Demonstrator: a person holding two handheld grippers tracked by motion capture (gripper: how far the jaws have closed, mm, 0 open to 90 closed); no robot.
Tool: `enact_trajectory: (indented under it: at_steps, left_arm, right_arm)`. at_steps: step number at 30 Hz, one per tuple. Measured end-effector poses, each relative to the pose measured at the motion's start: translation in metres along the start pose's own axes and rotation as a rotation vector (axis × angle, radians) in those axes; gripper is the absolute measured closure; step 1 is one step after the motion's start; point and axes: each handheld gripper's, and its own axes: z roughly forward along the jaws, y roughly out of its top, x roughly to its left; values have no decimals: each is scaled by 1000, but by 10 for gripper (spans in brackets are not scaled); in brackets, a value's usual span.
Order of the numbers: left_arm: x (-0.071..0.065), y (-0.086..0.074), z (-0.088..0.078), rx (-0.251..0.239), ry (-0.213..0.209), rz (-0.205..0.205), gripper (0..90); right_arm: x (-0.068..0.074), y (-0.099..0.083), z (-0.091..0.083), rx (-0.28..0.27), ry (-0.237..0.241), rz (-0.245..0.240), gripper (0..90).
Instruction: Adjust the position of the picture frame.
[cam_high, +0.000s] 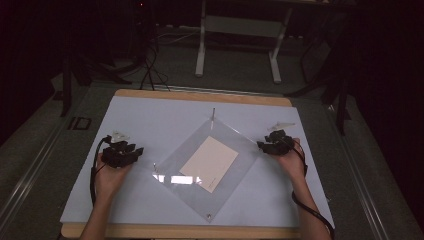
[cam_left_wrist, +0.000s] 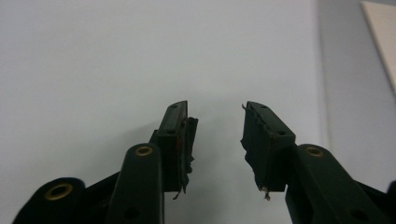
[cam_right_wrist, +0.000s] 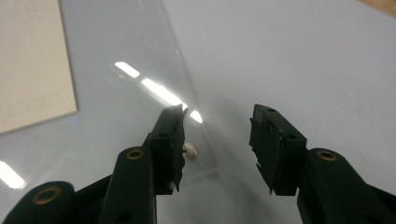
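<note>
Between the left gripper (cam_high: 134, 151) and right gripper (cam_high: 262, 145), both with jaws apart and empty, lies a clear sleeve (cam_high: 240, 165) holding a card (cam_high: 209, 163); its corner sits just below the right one's jaws

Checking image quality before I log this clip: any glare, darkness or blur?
High view: dark surroundings, glare streak on the clear plastic sleeve. Right gripper view: bright reflections on the sleeve, near jaws soft. Left gripper view: even light, white mat featureless.
</note>
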Motion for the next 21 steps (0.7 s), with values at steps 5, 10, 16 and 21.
enact_trajectory:
  at_steps: [5, 10, 16, 21]
  left_arm:
    - [-6, -2, -5, 12, -23, 25, 603]
    - [-12, -6, -10, 19, -43, 48, 579]
    - [-17, -11, -13, 29, -61, 84, 577]
    - [-24, -15, -13, 50, -72, 122, 589]
  right_arm:
    - [2, 19, -1, -31, 55, 16, 529]
    - [7, 37, 4, -24, 43, -33, 522]
    - [13, 48, 18, -10, 56, -72, 534]
    - [15, 54, 28, -16, 85, -64, 546]
